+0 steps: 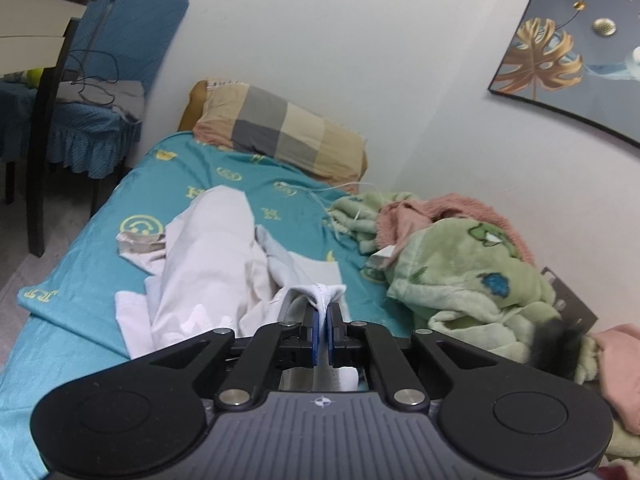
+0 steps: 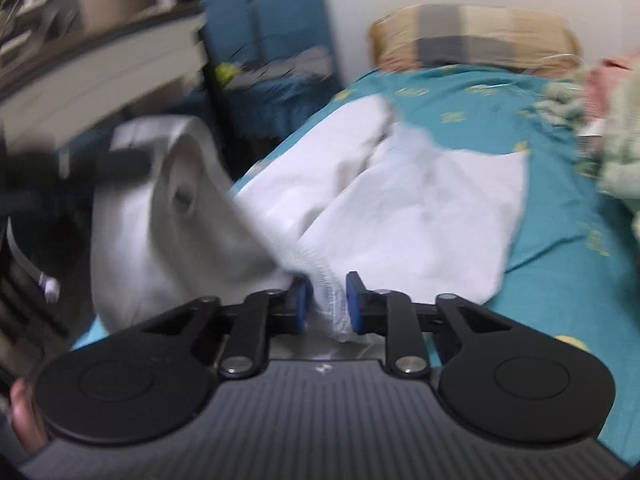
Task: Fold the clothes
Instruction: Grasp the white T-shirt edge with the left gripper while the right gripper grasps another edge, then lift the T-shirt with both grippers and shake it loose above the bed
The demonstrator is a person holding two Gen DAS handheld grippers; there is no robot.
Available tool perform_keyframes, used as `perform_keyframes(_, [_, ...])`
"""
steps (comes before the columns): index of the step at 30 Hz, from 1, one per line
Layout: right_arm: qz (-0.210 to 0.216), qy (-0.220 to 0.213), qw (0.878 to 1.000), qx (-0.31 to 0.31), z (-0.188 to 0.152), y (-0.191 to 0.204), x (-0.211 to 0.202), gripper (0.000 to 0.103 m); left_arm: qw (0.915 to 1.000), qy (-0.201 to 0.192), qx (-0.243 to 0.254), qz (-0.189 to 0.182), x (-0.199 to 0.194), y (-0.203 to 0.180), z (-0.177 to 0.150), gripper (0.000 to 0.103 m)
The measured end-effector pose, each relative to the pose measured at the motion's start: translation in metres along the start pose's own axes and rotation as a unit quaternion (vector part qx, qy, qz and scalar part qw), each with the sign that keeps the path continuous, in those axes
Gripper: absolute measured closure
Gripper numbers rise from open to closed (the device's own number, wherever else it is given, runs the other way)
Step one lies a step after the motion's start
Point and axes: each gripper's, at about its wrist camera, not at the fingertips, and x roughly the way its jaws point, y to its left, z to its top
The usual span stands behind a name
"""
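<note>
A white garment (image 1: 208, 260) lies rumpled on the teal bed sheet (image 1: 80, 280). My left gripper (image 1: 323, 312) is shut on a ribbed hem of the white garment, lifted just above the bed. In the blurred right wrist view the same white garment (image 2: 420, 216) spreads across the sheet (image 2: 560, 280) and hangs off the left. My right gripper (image 2: 327, 292) has a bunched ribbed edge (image 2: 324, 276) between its fingers, with a visible gap between the pads; the cloth fills that gap.
A plaid pillow (image 1: 280, 132) lies at the bed's head against the wall. A green and pink blanket heap (image 1: 460, 264) fills the right side. Blue-covered chairs (image 1: 120, 60) and a dark table (image 1: 44, 40) stand to the left. A framed picture (image 1: 560, 52) hangs on the wall.
</note>
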Motion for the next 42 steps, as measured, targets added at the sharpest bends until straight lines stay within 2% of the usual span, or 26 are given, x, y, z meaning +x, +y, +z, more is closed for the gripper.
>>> perform_keyframes(5, [-0.029, -0.028, 0.997, 0.064, 0.007, -0.038, -0.031, 0.082, 0.9996, 0.025, 0.013, 0.001, 0.007, -0.005, -0.009, 0.098])
perform_keyframes(8, [-0.037, -0.017, 0.996, 0.082, 0.008, -0.055, -0.034, 0.082, 0.9990, 0.032, 0.029, -0.010, 0.009, -0.015, -0.015, 0.098])
perform_keyframes(13, [-0.011, 0.014, 0.997, 0.071, 0.006, -0.052, -0.014, 0.080, 0.9980, 0.037, 0.049, -0.018, 0.009, -0.024, -0.021, 0.098])
perform_keyframes(16, [-0.021, 0.037, 0.998, 0.047, 0.004, -0.044, 0.008, 0.080, 0.9979, 0.044, 0.047, -0.007, 0.010, -0.022, -0.024, 0.098])
perform_keyframes(18, [-0.027, 0.034, 0.998, 0.047, 0.005, -0.042, 0.018, 0.088, 0.9978, 0.049, 0.044, 0.001, 0.010, -0.020, -0.026, 0.098])
perform_keyframes(23, [0.012, -0.013, 0.994, 0.104, 0.014, -0.053, 0.002, 0.091, 0.9966, 0.068, 0.039, 0.027, 0.008, -0.027, -0.034, 0.086])
perform_keyframes(25, [0.021, -0.025, 0.992, 0.121, 0.016, -0.058, -0.007, 0.091, 0.9962, 0.068, 0.045, 0.031, 0.003, -0.036, -0.038, 0.066])
perform_keyframes(26, [0.025, -0.028, 0.991, 0.128, 0.016, -0.060, -0.010, 0.091, 0.9963, 0.065, 0.047, 0.032, 0.000, -0.042, -0.040, 0.062])
perform_keyframes(27, [0.028, -0.032, 0.990, 0.134, 0.017, -0.062, -0.013, 0.091, 0.9964, 0.061, 0.049, 0.035, -0.003, -0.048, -0.043, 0.054])
perform_keyframes(28, [0.032, -0.037, 0.989, 0.139, 0.018, -0.063, -0.016, 0.091, 0.9962, 0.055, 0.050, 0.046, -0.006, -0.055, -0.048, 0.045])
perform_keyframes(31, [0.044, -0.053, 0.987, 0.147, 0.022, -0.065, -0.026, 0.091, 0.9925, 0.034, 0.041, 0.110, -0.006, -0.076, -0.068, 0.034])
perform_keyframes(34, [0.052, -0.073, 0.984, 0.155, 0.026, -0.065, -0.035, 0.091, 0.9785, 0.026, 0.006, 0.205, 0.010, -0.090, -0.092, 0.034])
perform_keyframes(39, [0.050, -0.108, 0.976, 0.181, 0.027, -0.074, -0.049, 0.091, 0.9504, 0.012, 0.006, 0.311, 0.039, -0.102, -0.115, 0.033])
perform_keyframes(40, [0.045, -0.112, 0.975, 0.186, 0.026, -0.077, -0.051, 0.091, 0.9462, 0.011, 0.002, 0.323, 0.040, -0.102, -0.117, 0.032])
perform_keyframes(42, [0.033, -0.118, 0.973, 0.196, 0.024, -0.083, -0.053, 0.091, 0.9446, 0.001, -0.003, 0.328, 0.035, -0.103, -0.118, 0.032])
